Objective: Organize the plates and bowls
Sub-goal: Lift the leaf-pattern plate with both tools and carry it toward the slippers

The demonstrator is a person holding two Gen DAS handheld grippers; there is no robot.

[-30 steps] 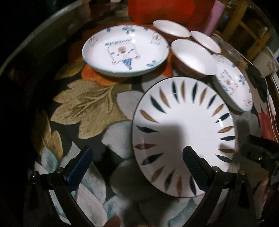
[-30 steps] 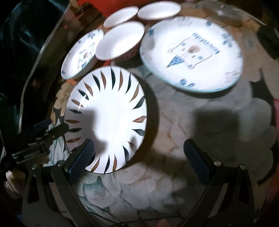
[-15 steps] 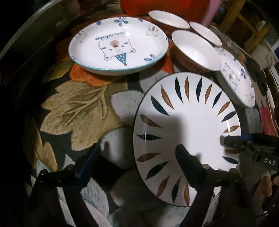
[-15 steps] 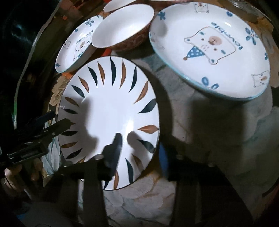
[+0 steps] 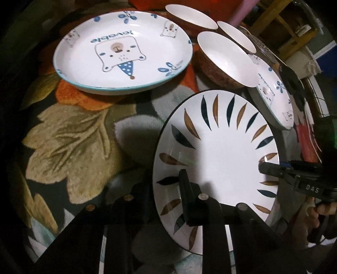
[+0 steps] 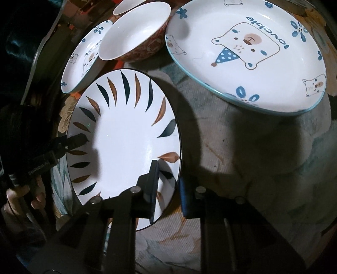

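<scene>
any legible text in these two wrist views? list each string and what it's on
"lovable": on the large bear plate, printed beside the bear's head.
"lovable": apparently the same word on the smaller bear plate, too small and partly hidden to read surely.
"DAS": white letters on the right gripper body, seen from the left wrist view.
White lettering on the left gripper body, in the right wrist view: too blurred to read.

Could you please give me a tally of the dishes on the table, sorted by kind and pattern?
Leaf-pattern plates: 1, the leaf plate
Bear-pattern plates: 2, the large bear plate and the small bear plate
White-lined bowls: 3, the near bowl, the back bowl and the right bowl
Total: 6
</scene>
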